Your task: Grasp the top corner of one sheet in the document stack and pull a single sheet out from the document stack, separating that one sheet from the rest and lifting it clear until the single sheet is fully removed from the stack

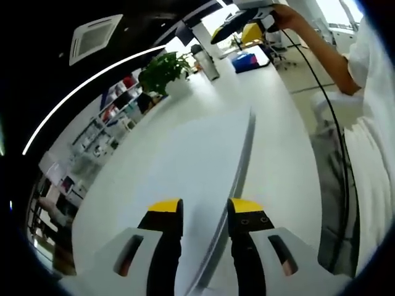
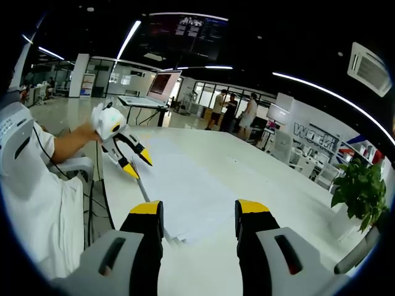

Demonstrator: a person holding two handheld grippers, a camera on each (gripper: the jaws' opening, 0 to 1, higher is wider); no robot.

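White paper, fanned slightly at its near edge, makes up the stack [image 2: 185,191], which lies flat on the pale table [image 2: 290,185] directly ahead of the right gripper [image 2: 200,216]. In the right gripper view its yellow-tipped jaws stand wide apart and hold nothing, with the stack's near corner showing between and just beyond them. The sheets run lengthwise away from that gripper toward the left gripper [image 2: 137,161], which hovers over the far left edge of the stack, its jaws spread and empty too (a hand [image 2: 92,132] and white sleeve [image 2: 31,185] behind it). In the left gripper view the left gripper [image 1: 205,213] looks down the same long axis from the other end, the stack [image 1: 197,160] stretching ahead between its open jaws toward the right gripper [image 1: 244,21], raised at the far end. Both grippers sit near a corner; the left seems the closer to an edge. Further off stand a plant [image 2: 361,188], a laptop [image 2: 151,92] and three people [image 2: 234,111].
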